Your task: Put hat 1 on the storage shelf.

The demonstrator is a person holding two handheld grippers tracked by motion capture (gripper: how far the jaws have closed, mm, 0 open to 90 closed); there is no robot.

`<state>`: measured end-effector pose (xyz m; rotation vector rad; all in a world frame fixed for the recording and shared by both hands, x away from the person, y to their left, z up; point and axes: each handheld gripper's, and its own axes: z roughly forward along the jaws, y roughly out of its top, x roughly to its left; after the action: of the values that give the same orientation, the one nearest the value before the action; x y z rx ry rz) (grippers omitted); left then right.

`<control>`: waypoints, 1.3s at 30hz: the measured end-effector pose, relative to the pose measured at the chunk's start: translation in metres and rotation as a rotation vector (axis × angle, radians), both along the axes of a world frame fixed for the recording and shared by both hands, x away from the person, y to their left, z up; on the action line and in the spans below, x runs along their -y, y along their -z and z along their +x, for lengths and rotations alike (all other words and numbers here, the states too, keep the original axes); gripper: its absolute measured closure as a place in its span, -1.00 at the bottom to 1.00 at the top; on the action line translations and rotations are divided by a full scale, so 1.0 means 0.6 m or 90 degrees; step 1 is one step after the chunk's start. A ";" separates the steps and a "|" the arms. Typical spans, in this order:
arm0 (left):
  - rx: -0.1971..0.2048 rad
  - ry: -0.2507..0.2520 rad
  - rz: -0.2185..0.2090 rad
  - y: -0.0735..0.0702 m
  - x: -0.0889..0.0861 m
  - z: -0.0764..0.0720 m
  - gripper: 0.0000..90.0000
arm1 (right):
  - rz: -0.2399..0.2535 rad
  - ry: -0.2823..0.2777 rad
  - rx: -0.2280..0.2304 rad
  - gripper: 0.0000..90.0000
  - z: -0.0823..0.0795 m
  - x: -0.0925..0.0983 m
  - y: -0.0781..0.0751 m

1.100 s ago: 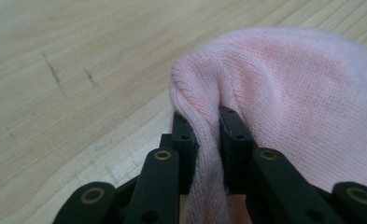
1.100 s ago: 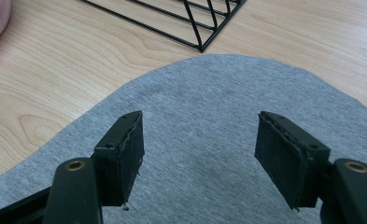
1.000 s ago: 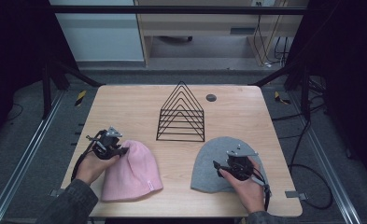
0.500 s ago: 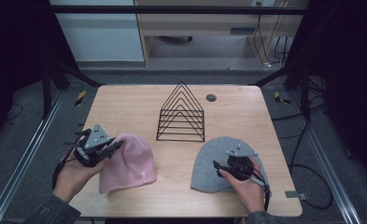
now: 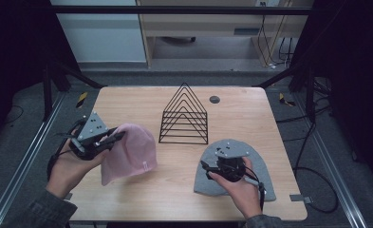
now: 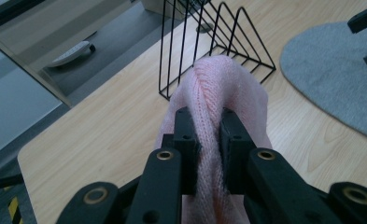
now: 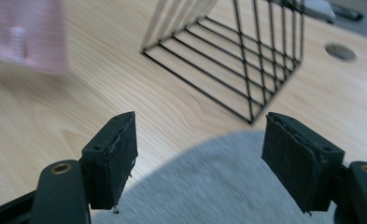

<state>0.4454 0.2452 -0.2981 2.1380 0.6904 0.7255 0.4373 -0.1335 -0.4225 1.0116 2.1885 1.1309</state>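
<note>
A pink knit beanie hangs from my left gripper, which is shut on a fold of it and holds it above the table's left side. A grey beanie lies flat at the front right. Just over its near edge my right gripper stands open; its jaws have just been opening, with nothing pinched between them. A pink corner of the lifted beanie is blurred at the upper left of the right gripper view.
A black wire triangular rack stands at the middle of the wooden table. A small round grommet sits behind it. Metal frame rails and cables run along both table sides.
My left gripper has risen and drawn left, lifting the pink beanie off the table. My right gripper has lifted slightly over the grey beanie.
</note>
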 end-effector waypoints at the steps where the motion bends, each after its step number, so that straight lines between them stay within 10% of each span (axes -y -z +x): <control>1: 0.001 0.002 -0.003 -0.006 0.001 0.002 0.76 | 0.001 -0.008 0.001 -0.42 0.000 -0.006 -0.007; 11: 0.007 0.041 -0.016 -0.054 0.031 0.027 0.76 | 0.016 -0.102 -0.015 -0.31 0.026 -0.075 -0.070; 27: 0.036 0.079 -0.047 -0.126 0.056 0.024 0.76 | 0.042 -0.214 -0.056 -0.11 0.067 -0.142 -0.091; 39: 0.014 0.082 -0.075 -0.132 0.046 0.049 0.75 | 0.030 -0.262 -0.054 0.77 0.098 -0.144 -0.130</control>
<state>0.4748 0.2175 -0.2186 2.0429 0.5641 0.6233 0.4961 -0.0469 -0.3446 0.6498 2.5230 1.3419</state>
